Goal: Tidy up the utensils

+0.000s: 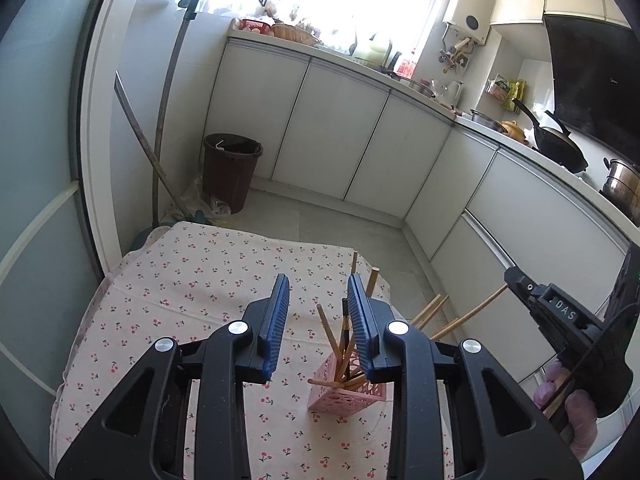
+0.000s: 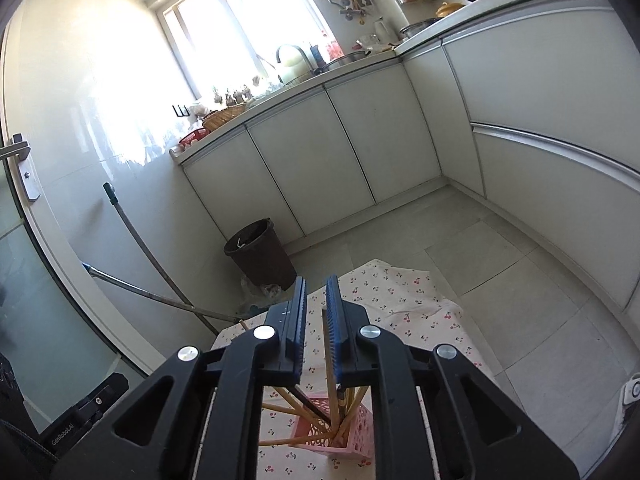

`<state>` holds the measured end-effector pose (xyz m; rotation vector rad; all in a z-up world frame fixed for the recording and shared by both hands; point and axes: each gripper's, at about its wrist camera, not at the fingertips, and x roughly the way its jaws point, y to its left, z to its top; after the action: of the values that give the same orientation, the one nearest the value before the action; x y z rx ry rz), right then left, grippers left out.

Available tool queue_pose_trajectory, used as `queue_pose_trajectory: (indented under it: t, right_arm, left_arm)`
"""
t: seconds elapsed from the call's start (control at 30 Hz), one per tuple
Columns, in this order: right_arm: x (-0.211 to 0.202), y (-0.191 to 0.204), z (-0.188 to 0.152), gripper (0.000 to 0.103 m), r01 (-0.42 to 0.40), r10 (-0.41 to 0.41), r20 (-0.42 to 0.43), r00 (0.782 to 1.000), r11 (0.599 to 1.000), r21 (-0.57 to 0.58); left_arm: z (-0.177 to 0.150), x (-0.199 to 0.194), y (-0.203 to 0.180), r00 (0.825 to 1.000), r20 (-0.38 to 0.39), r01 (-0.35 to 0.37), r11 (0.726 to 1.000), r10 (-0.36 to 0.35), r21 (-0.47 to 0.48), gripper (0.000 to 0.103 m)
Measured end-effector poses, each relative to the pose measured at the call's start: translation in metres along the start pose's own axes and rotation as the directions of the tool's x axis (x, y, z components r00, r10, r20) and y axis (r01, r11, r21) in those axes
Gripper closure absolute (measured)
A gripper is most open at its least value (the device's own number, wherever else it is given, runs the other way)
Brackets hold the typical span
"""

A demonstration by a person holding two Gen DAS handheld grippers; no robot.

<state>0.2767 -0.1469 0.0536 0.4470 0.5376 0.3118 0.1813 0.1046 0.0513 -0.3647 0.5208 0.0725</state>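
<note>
Cherry-print tablecloth point(image 1: 192, 280) mostly bare; pink holder point(image 1: 348, 394) w/ chopsticks point(image 1: 332, 336) nr right edge.

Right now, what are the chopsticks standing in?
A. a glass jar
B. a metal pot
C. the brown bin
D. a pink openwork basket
D: the wooden chopsticks lean out of a pink openwork basket on the cherry-print tablecloth.

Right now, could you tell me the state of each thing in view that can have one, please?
Pink holder: upright on the cherry-print cloth, holding chopsticks.
Chopsticks: standing in the holder, splayed outward.
Left gripper: open, nothing between its pads.
Right gripper: open a little, empty.
Brown bin: upright, no lid.
</note>
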Motion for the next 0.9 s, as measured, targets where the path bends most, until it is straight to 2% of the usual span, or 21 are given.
queue_pose_trajectory:
  t: [0.23, 0.33, 0.4, 0.43, 0.53, 0.6, 0.67, 0.73, 0.8, 0.9]
  right_arm:
    - [-0.018, 0.007, -0.007, 0.09, 0.019, -0.02, -0.014, 1.0, 0.998, -0.059]
    - [-0.025, 0.009, -0.016, 0.088, 0.028, -0.031, -0.034, 0.999, 0.996, -0.09]
    - [-0.031, 0.008, -0.022, 0.071, 0.037, -0.041, -0.036, 0.999, 0.994, -0.104]
    - [-0.036, 0.006, -0.025, 0.065, 0.046, -0.05, -0.034, 0.998, 0.993, -0.111]
    - [-0.048, 0.0, -0.032, 0.065, 0.067, -0.072, -0.037, 0.997, 0.991, -0.119]
    - [-0.056, -0.008, -0.035, 0.062, 0.072, -0.076, -0.043, 0.996, 0.992, -0.102]
    - [-0.066, -0.019, -0.038, 0.051, 0.068, -0.071, -0.043, 0.997, 0.996, -0.059]
    - [-0.073, -0.039, -0.044, 0.035, 0.063, -0.062, -0.059, 0.996, 0.998, 0.021]
    - [-0.073, -0.067, -0.056, 0.03, 0.056, -0.039, -0.119, 0.992, 0.988, 0.145]
    - [-0.06, -0.123, -0.088, 0.03, 0.105, -0.006, -0.257, 0.966, 0.922, 0.374]
  left_arm:
    - [-0.007, -0.007, -0.017, 1.0, 0.016, 0.007, 0.998, -0.008, 0.058, 0.072]
    - [-0.014, -0.01, -0.029, 1.0, 0.022, 0.005, 0.995, -0.007, 0.099, 0.067]
    - [-0.018, -0.012, -0.037, 1.0, 0.03, 0.001, 0.992, -0.005, 0.124, 0.063]
    - [-0.02, -0.014, -0.04, 0.999, 0.037, -0.002, 0.991, -0.003, 0.136, 0.059]
    - [-0.026, -0.019, -0.043, 0.999, 0.048, -0.006, 0.989, -0.001, 0.147, 0.047]
    - [-0.031, -0.023, -0.043, 0.999, 0.051, -0.004, 0.989, -0.003, 0.145, 0.044]
    - [-0.033, -0.027, -0.042, 0.999, 0.052, -0.003, 0.99, -0.004, 0.142, 0.039]
    - [-0.034, -0.03, -0.039, 0.999, 0.054, 0.0, 0.992, -0.007, 0.129, 0.036]
    - [-0.035, -0.033, -0.036, 0.999, 0.05, 0.008, 0.994, -0.014, 0.111, 0.033]
    - [-0.034, -0.039, -0.031, 0.998, 0.05, 0.022, 0.996, -0.027, 0.09, 0.029]
